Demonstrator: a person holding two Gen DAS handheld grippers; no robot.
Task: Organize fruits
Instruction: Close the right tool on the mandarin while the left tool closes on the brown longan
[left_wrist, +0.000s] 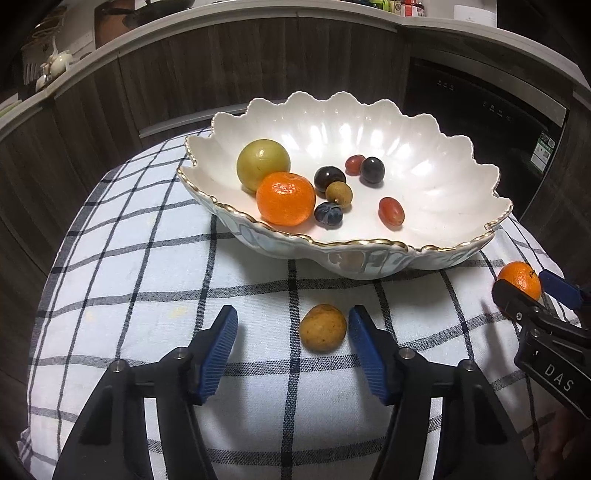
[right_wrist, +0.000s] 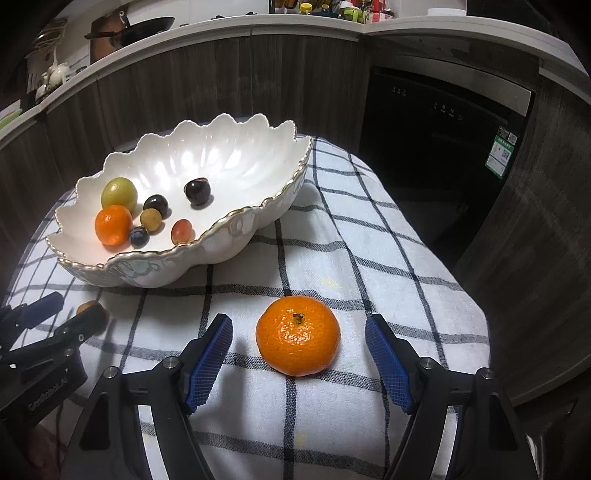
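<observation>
Your left gripper stands part-open around the small brown fruit, which sits hard by its right pad, while your right gripper gapes wide astride the mandarin, neither gripped, both evidently positioned for lifting into the bowl ahead.

Black grippers, ribbed blue pads

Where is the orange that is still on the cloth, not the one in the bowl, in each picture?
Left wrist view: the loose orange sits at the far right edge, between the right gripper jaws.
Right wrist view: the same orange sits low in the middle on the checked cloth, between the open jaws, touching neither.
Shared landmark: the white scalloped bowl of fruit behind it.
</observation>
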